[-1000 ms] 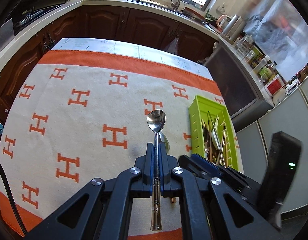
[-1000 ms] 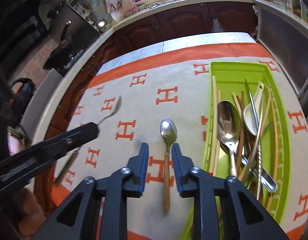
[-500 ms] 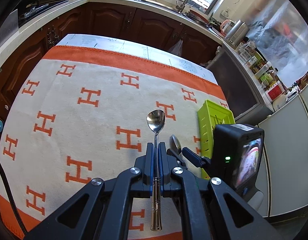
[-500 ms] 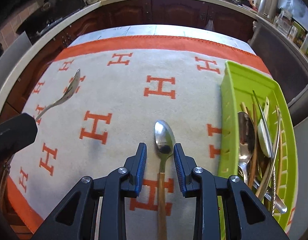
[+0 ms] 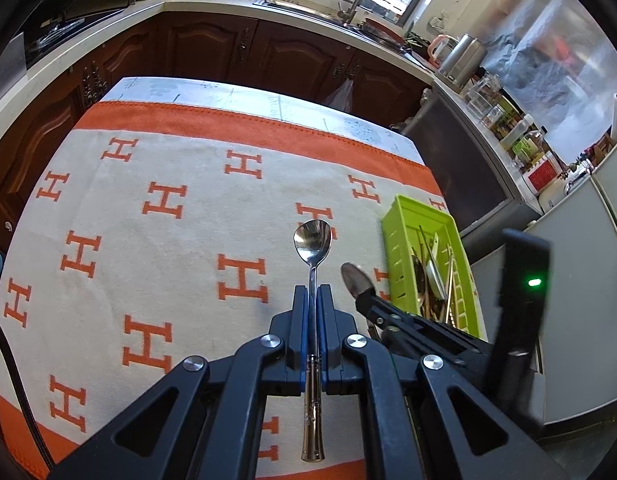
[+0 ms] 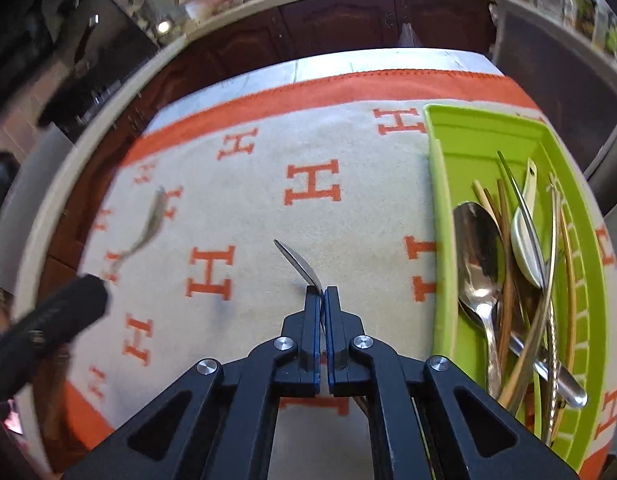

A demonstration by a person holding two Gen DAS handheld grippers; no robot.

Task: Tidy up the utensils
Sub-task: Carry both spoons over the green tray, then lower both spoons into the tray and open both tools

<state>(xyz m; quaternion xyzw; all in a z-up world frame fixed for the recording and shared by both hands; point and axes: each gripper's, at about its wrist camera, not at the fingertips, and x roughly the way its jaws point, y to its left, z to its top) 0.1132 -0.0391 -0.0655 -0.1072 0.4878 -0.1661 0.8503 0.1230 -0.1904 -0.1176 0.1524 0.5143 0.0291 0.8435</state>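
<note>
green tray (image 6: 438, 208), patterned cloth (image 5: 156, 248), kitchen counter (image 5: 268, 8)

1. The wooden-handled spoon (image 6: 298, 266) shows only its bowl past the right hand-held gripper (image 6: 322, 294); its handle is hidden between and under the closed jaws.
2. In the right wrist view the left hand-held gripper (image 6: 54, 312) is motion-blurred and cut off by the left edge, and the metal spoon (image 6: 150, 230) it carries is a grey smear.
3. The lower ends of the utensils in the green tray (image 6: 438, 208) disappear behind the right gripper's frame.
4. In the left wrist view the tray's (image 5: 392, 248) near end is covered by the right gripper's body.
5. Bottles and jars along the far counter (image 5: 268, 2) are too small to identify.
</note>
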